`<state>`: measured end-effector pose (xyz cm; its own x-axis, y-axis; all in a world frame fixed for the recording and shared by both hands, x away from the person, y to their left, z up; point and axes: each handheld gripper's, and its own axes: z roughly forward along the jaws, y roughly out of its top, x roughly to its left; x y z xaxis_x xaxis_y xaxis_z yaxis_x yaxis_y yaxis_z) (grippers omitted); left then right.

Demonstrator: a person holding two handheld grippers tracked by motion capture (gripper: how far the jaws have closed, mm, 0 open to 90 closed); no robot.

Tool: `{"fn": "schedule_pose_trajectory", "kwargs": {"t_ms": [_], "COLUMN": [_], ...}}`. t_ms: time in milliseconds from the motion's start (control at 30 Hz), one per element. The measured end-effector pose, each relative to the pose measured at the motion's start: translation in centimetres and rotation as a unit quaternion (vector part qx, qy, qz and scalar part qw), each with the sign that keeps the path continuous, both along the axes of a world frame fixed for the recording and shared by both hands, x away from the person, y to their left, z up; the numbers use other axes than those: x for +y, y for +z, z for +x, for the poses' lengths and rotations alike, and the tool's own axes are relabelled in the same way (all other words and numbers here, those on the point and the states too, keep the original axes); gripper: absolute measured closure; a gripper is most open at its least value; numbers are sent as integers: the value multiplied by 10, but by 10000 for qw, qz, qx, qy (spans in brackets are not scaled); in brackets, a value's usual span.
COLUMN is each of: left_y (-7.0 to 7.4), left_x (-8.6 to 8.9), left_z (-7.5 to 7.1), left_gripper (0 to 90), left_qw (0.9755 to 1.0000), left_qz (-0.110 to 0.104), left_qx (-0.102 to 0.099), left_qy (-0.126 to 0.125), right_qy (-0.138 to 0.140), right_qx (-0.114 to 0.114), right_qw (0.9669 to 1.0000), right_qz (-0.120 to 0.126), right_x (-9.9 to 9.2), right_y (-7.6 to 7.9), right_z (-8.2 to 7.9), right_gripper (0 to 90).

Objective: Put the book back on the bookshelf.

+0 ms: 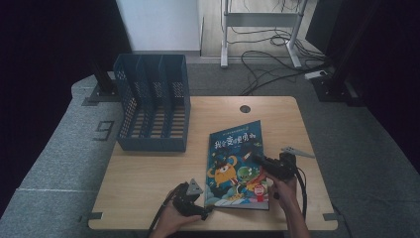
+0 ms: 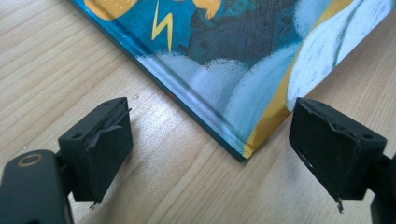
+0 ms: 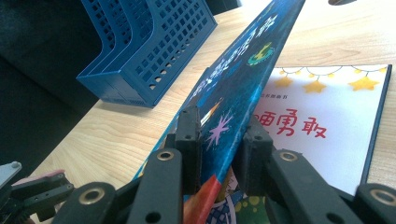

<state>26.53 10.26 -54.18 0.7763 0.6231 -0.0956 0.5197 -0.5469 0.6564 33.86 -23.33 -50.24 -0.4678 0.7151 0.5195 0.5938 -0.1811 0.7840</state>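
Jaws of the right gripper [image 3: 218, 154] are nearly closed on the front cover [image 3: 243, 79] of the book [image 1: 236, 166], pinching it at its edge and holding it lifted off the white first page [image 3: 327, 126]. That book lies on the table [image 1: 148, 173], right of the blue file rack [image 1: 153, 106]. At its near left corner, the left gripper [image 2: 210, 140] stands wide open, holding nothing, the corner between its jaws untouched.

a lab: dark curtains [image 1: 44, 54], floor cables [image 1: 267, 69].
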Motion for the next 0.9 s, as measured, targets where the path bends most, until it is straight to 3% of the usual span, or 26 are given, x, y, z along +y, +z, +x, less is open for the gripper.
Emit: {"fn": "schedule_pose_trajectory", "kwargs": {"t_ms": [900], "left_y": [-1], "left_x": [-4], "left_z": [1], "left_gripper": [127], "left_qw": [9999], "left_qz": [-15], "left_qx": [-60], "left_qy": [156], "right_qy": [61], "right_qx": [-785], "right_qw": [9967], "right_qz": [-213], "right_x": [6], "right_y": [21], "right_z": [-15], "right_gripper": [726]}}
